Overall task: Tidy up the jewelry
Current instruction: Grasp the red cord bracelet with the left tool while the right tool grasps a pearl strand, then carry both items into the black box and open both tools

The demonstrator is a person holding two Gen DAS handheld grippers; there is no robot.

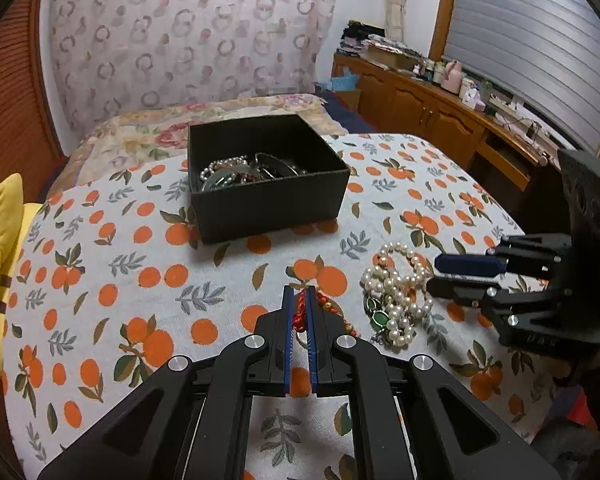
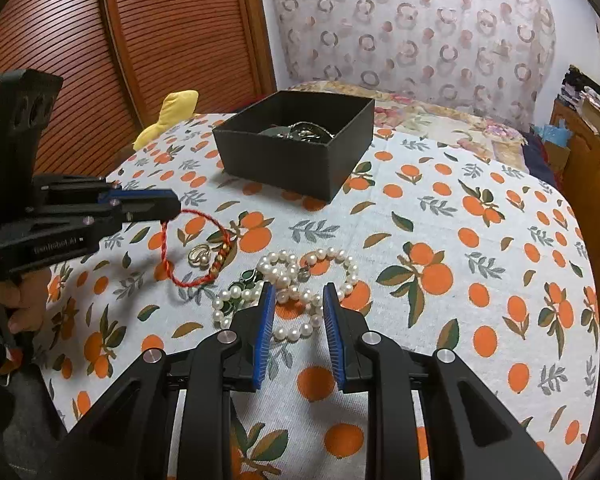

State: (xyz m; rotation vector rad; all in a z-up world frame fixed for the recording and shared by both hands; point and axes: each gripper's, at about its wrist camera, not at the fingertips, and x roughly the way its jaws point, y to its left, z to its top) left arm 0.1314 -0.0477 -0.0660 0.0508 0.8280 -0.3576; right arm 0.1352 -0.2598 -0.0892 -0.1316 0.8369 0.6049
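The left gripper (image 1: pixel 300 294) is clenched on a red cord bracelet (image 2: pixel 188 248). In the right wrist view one side of the cord is lifted up to the tips (image 2: pixel 172 204), and the rest of the loop hangs down to the cloth (image 2: pixel 460 184). The cord carries some gold and red beads on its lower right side. Inside the loop, on the cloth, lies a small gold ring piece (image 2: pixel 200 257); I cannot tell if it is one ring or two.

The right gripper (image 2: pixel 299 308) is released, its two blue pads well apart. It hovers just over a heap of pearls (image 2: pixel 300 292), and part of the pearl strand lies between the pads in its own view. From the left wrist view this gripper (image 1: pixel 440 276) comes from the right side and its tips are just beside the pearl heap (image 1: pixel 396 292). I cannot count the pearl strands, because they are tangled. One piece with green stones (image 1: pixel 378 316) lies at the left edge of the heap, touching it.

One black box (image 1: pixel 268 184) stands open farther back on the cloth, well apart from both grippers. It already holds several pieces, among them one pearl strand (image 1: pixel 224 166) and some dark metal pieces, too mixed to count. One yellow plush (image 1: pixel 4 248) lies at the left edge of the bed.
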